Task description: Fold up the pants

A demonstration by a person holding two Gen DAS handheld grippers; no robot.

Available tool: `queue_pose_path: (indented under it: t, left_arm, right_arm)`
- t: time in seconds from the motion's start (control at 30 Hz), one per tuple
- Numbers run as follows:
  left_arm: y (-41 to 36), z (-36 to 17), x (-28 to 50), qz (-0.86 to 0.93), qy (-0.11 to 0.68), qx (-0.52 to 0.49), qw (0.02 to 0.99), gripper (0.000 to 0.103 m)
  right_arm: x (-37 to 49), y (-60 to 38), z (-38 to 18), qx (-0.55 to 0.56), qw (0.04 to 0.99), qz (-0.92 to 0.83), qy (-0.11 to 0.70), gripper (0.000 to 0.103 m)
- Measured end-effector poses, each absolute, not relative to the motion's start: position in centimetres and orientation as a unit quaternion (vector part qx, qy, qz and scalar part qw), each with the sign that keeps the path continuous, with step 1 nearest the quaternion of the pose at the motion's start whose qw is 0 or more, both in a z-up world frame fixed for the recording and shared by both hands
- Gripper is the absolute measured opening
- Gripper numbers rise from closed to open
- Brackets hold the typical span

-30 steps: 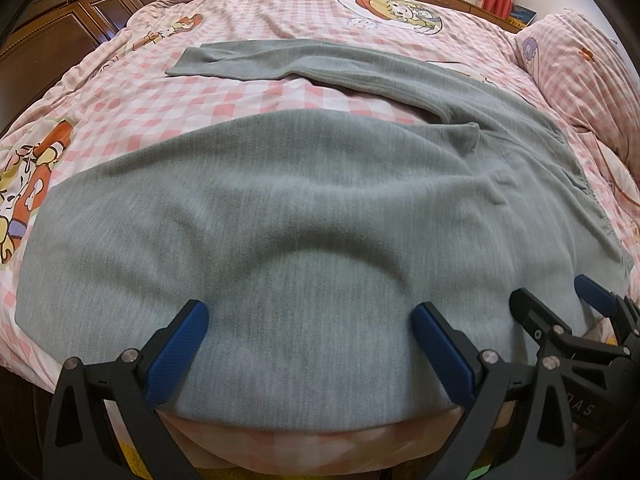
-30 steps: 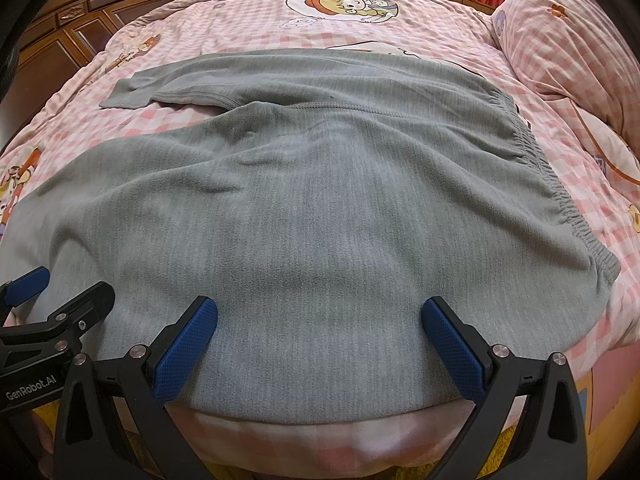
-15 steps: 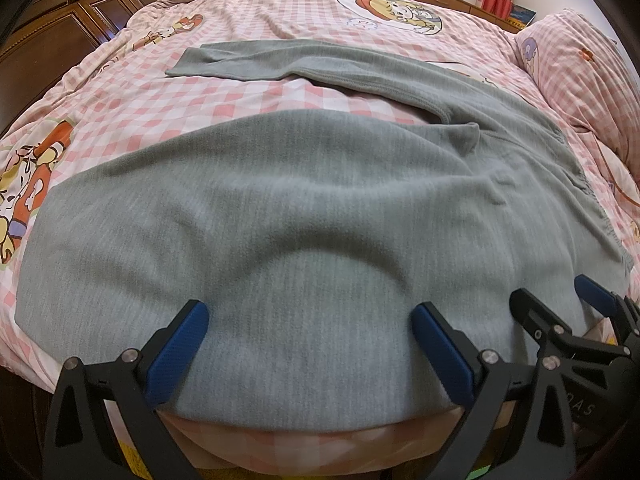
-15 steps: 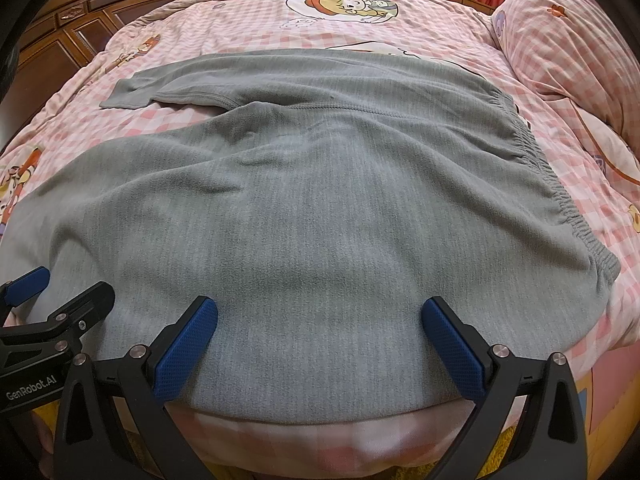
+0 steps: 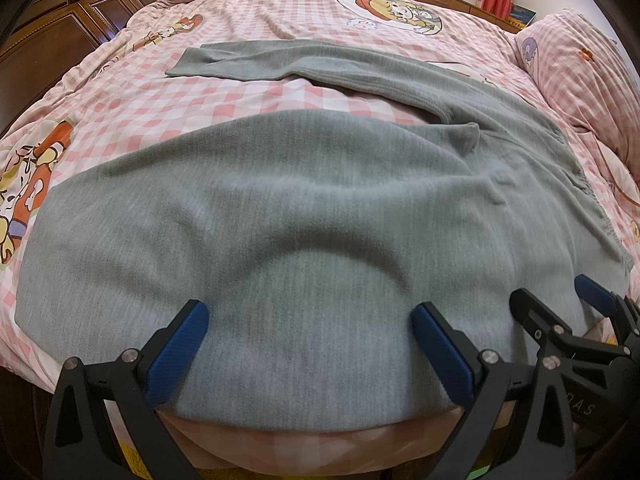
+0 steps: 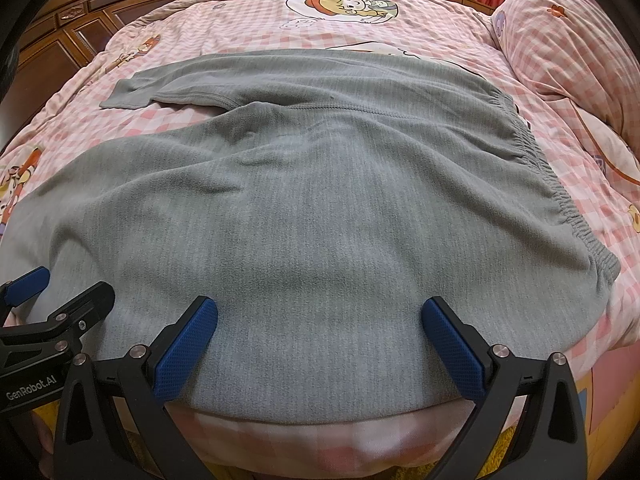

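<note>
Pink-checked bedding (image 5: 256, 92) with cartoon prints covers a bed framed in dark wood, a matching pillow (image 6: 568, 48) at its far right corner. Grey pants (image 5: 320, 216) lie spread across the near half of the bed, their long axis running left to right along the near edge: elastic waistband (image 6: 556, 184) toward the right edge, one leg along the near edge, the other leg (image 5: 248, 56) angled off toward the far left.

Both grippers sit side by side at the near edge — left gripper (image 5: 308, 320) and right gripper (image 6: 320, 312), each with jaws spread wide and holding nothing, blue pads poised over the near leg's hem side. Whether the pads actually press the cloth is hard to judge from these views.

The right gripper is nearer the waistband, the left nearer the leg end — so the likely first fold carries the near leg away from the grippers onto the far one.
</note>
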State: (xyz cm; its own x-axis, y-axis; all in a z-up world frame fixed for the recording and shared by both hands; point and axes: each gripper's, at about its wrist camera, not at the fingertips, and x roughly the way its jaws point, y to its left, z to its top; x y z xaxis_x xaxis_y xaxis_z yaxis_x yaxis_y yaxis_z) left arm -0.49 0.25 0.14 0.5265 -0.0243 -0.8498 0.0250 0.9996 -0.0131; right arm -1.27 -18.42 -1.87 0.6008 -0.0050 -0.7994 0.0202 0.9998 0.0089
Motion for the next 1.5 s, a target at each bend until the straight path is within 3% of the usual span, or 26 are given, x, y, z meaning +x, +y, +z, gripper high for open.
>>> queue_pose_path:
  t: [1.1,1.5]
  left_arm:
    - [0.2,0.3,-0.5,-0.021,0.490,0.010,0.871,0.103]
    - [0.4,3.2,-0.8,-0.067,0.492,0.027,0.868,0.103]
  right_arm:
    - [-1.2,-18.7,-1.4,0.010,0.887,0.006,0.461,0.103]
    - [-2.3,-20.9,1.6,0.043,0.888,0.041,0.457,0.103]
